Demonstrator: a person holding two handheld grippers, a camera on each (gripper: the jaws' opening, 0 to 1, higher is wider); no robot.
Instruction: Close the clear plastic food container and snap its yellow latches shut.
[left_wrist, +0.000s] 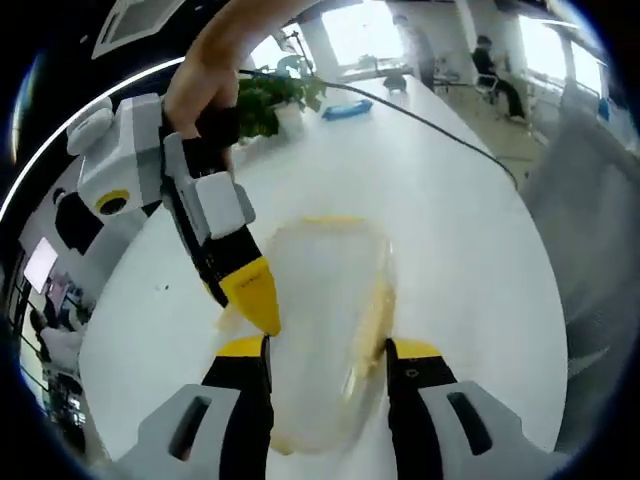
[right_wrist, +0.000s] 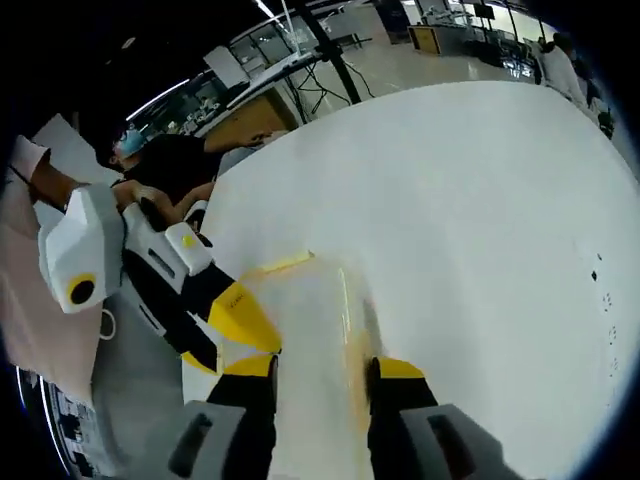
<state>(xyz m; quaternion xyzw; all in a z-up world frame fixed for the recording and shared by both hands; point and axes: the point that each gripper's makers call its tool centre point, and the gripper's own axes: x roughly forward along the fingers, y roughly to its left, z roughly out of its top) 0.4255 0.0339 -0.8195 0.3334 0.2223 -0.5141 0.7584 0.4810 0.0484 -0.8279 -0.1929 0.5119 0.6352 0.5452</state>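
The clear plastic container lies on the white table, blurred, with a yellow latch along one side. My left gripper is open, its yellow-tipped jaws standing over the container's near end. A hand holds my right gripper at the upper left, its yellow tip touching the container's left edge. In the right gripper view the container runs up between my right gripper's open jaws, a yellow latch at its far edge. The left gripper comes in there from the left.
A potted plant, a blue object and a black cable sit at the far end of the table. A person in a dark top sits beyond the table edge. The white table stretches bare to the right.
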